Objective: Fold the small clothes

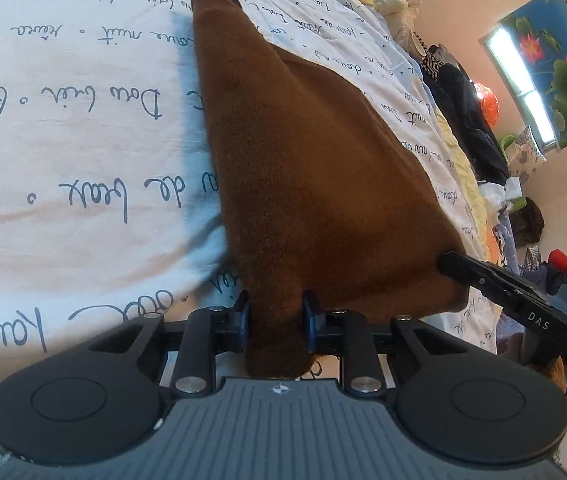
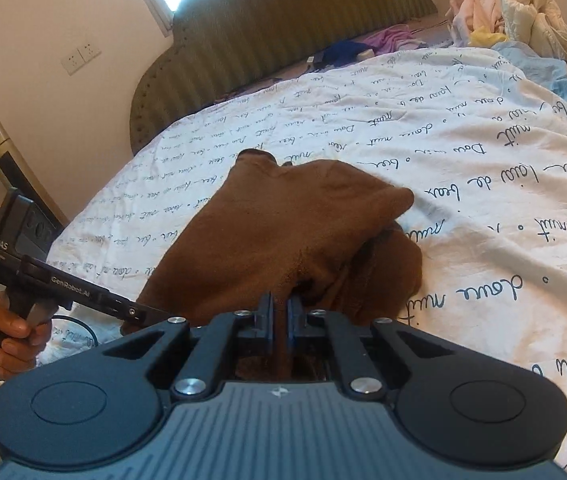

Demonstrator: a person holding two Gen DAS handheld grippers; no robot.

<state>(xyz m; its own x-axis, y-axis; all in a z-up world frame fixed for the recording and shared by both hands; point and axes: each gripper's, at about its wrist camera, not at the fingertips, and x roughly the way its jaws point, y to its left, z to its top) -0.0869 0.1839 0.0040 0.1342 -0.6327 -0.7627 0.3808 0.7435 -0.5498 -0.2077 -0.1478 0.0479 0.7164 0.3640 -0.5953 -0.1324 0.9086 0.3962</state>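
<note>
A brown knitted garment (image 1: 303, 168) lies stretched on the white bedspread with blue handwriting (image 1: 63, 120). My left gripper (image 1: 275, 316) is shut on the garment's near edge, with cloth bunched between its blue pads. The right gripper's black fingers (image 1: 483, 280) hold the garment's right corner in the left wrist view. In the right wrist view the brown garment (image 2: 283, 232) is lifted and creased, and my right gripper (image 2: 279, 312) is shut on a thin fold of it. The left gripper (image 2: 139, 314) bites the garment's left corner, held by a hand (image 2: 7, 328).
A padded green headboard (image 2: 283, 28) stands at the far end of the bed. Piles of loose clothes (image 2: 515, 4) lie along the bed's far right edge. Dark clothes (image 1: 463, 112) and clutter line the side of the bed. A wall socket (image 2: 81, 56) is on the left wall.
</note>
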